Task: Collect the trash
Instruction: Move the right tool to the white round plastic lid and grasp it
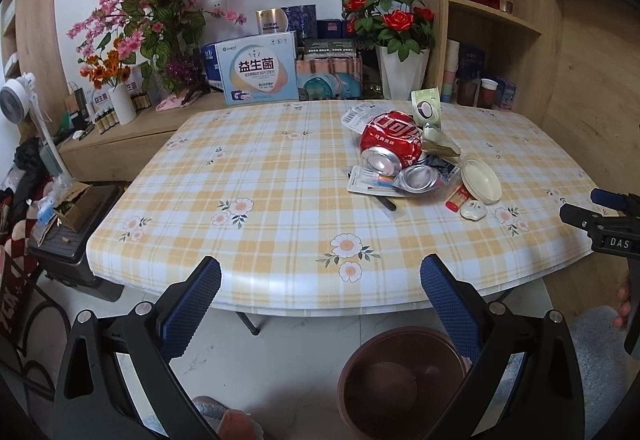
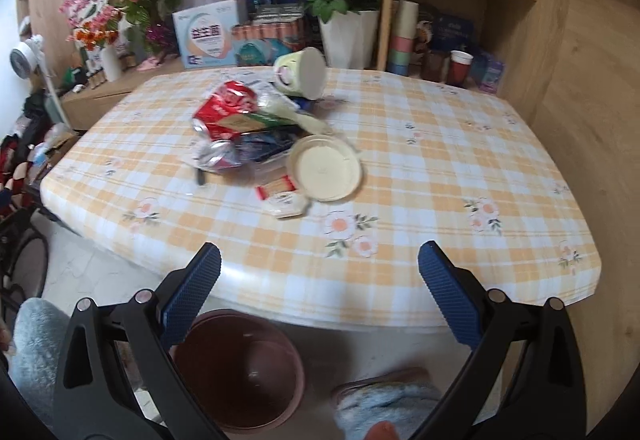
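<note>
A heap of trash lies on the checked tablecloth (image 1: 260, 168): a crushed red cola can (image 1: 392, 140) (image 2: 224, 110), a flattened silver can (image 1: 418, 178), a pale green cup (image 1: 426, 108) (image 2: 302, 72), a cream round lid (image 1: 480, 180) (image 2: 325, 168), small sachets (image 1: 472, 209) (image 2: 286, 202) and wrappers. A brown trash bin (image 1: 400, 380) (image 2: 240, 364) stands on the floor under the table's near edge. My left gripper (image 1: 320, 280) is open and empty, in front of the table edge. My right gripper (image 2: 320, 272) (image 1: 600, 224) is open and empty, also at the near edge.
Flower vases (image 1: 402, 72), boxes (image 1: 260, 68) and wooden shelves (image 1: 500, 12) line the back behind the table. A black case with a carton (image 1: 68, 224) and a fan (image 1: 16, 100) stand at the left. Slippered feet (image 2: 392, 400) are on the floor beside the bin.
</note>
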`<action>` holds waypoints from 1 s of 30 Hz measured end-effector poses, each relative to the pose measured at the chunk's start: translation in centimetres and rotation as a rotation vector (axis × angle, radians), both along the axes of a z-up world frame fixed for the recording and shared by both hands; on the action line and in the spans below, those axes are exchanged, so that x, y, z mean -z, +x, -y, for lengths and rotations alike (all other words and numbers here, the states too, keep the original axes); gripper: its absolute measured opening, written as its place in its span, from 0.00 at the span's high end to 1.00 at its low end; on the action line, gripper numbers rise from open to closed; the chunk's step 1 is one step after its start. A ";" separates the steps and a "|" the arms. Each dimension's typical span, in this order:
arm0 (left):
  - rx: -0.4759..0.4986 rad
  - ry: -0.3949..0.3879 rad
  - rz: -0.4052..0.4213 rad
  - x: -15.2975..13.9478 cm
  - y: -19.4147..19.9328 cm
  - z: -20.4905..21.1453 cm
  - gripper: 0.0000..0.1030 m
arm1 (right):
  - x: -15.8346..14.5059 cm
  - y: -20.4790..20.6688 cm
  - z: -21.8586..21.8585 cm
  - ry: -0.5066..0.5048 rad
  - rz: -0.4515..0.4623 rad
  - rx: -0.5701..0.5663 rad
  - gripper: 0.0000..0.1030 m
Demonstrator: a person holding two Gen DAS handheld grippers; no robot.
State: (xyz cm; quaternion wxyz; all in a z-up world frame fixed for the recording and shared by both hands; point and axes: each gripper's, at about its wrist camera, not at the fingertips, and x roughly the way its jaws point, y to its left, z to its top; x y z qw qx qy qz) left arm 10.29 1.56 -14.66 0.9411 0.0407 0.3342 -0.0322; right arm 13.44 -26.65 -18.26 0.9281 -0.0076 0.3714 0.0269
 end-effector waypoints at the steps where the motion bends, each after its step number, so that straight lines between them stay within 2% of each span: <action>1: 0.007 -0.008 0.000 0.0 0.4 0.1 0.05 | 0.1 0.6 0.4 0.021 0.000 -0.006 0.05; 8: 0.029 -0.009 -0.017 0.1 3.7 1.2 0.05 | 1.4 5.5 1.6 0.067 0.034 -0.045 0.05; 12: 0.043 -0.045 -0.035 0.1 6.3 1.8 0.05 | 3.0 9.4 1.5 0.101 0.047 -0.074 0.05; 19: 0.047 -0.075 -0.046 0.4 9.3 2.9 0.05 | 6.7 15.3 0.4 0.088 -0.030 -0.085 0.05; 26: 0.063 -0.084 -0.072 1.3 10.3 3.4 0.05 | 8.8 17.9 0.8 0.102 -0.081 -0.039 0.05; 30: 0.068 -0.092 -0.080 1.6 10.7 3.6 0.05 | 9.9 18.9 0.9 0.113 -0.153 -0.017 0.05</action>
